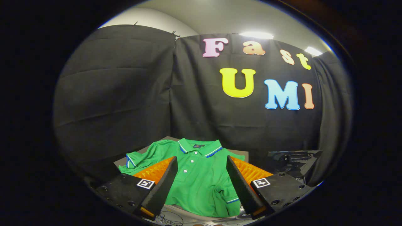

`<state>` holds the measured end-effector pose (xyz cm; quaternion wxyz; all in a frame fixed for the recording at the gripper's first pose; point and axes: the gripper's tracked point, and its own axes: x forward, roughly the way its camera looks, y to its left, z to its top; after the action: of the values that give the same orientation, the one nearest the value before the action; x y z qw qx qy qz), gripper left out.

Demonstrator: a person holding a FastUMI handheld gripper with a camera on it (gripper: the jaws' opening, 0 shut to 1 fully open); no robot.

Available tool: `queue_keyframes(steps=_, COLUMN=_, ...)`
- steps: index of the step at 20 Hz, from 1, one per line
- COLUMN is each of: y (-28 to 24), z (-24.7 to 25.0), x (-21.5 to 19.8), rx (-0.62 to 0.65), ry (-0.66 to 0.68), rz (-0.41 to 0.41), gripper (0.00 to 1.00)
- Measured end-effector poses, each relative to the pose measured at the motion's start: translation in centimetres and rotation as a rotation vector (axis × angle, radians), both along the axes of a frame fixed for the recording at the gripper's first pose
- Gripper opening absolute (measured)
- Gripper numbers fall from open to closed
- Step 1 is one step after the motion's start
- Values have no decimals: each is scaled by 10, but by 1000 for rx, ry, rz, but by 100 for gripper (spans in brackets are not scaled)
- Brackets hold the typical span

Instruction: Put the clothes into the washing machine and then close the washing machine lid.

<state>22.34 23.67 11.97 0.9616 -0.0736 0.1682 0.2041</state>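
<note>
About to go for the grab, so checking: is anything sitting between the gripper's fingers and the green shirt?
Nothing visible does. The gripper is open, and the green polo shirt lies spread flat just ahead of and between its fingers, with nothing on top of it.

A staged recording booth: black cloth wall (125,94) hung as a backdrop, ceiling lights (256,35) glowing above it.

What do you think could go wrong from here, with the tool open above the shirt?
The green polo shirt lies spread flat between the open tool's fingers, so a pinch may catch one layer and let the sleeves trail. Loose cables below the shirt's hem could snag if lifted with it.
</note>
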Motion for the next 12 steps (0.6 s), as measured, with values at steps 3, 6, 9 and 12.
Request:
queue_keyframes(steps=3, y=24, z=-17, x=9, rx=11, ry=99, rz=29, gripper=99)
queue_keyframes(steps=6, y=40, z=-28, x=23, rx=-11, ry=151, rz=33, gripper=98)
queue_keyframes(steps=9, y=47, z=-46, x=22, rx=-102, ry=194, rz=31, gripper=99)
queue_keyframes(steps=12, y=54, z=-59, x=25, rx=-131, ry=245, rz=53, gripper=99)
